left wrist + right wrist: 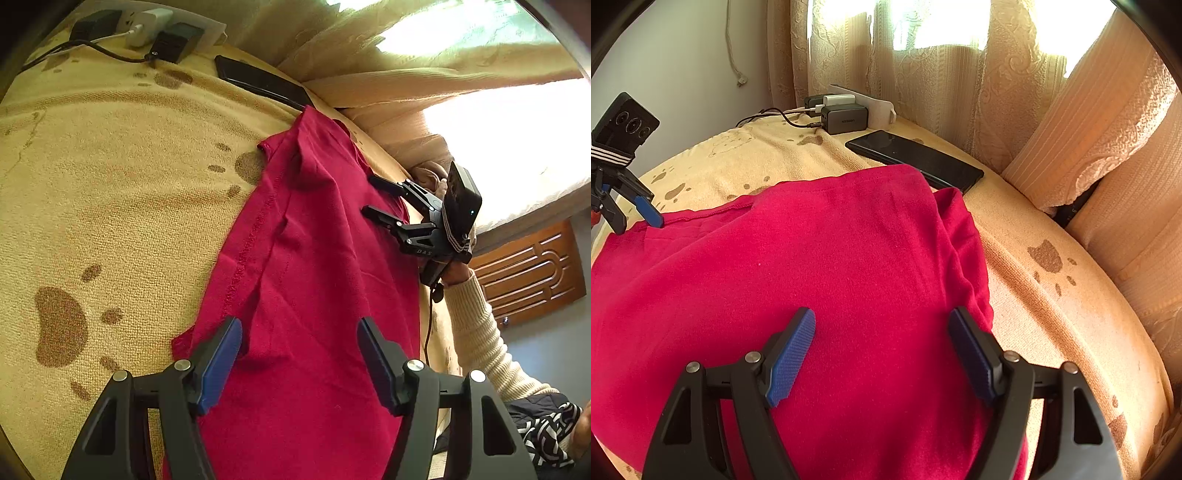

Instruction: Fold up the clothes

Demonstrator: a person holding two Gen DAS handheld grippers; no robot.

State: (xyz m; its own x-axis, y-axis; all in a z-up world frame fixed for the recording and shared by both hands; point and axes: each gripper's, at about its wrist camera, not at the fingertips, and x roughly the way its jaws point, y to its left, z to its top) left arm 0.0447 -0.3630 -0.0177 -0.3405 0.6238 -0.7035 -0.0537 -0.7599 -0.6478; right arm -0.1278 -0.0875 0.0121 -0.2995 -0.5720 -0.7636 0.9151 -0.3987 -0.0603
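Currently, red cloth (820, 258) lay spread over a yellow paw-print towel (110, 206) covering the table, far corner beside a black phone (916, 158). Left hand-held gripper (299, 354) sat over the cloth near its hem, jaws apart, nothing pinched. Right hand-held gripper (882, 347) sat above the cloth's other end, jaws wide, empty. Chargers (842, 110) lay near the curtain (923, 74).

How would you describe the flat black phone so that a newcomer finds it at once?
Start at the yellow paw-print blanket that covers the surface before the cream curtains. At its far edge, just beyond the crimson garment, lies the flat black phone. Unlike the boxy plugged-in chargers nearby, it is thin, glossy and has no cable.
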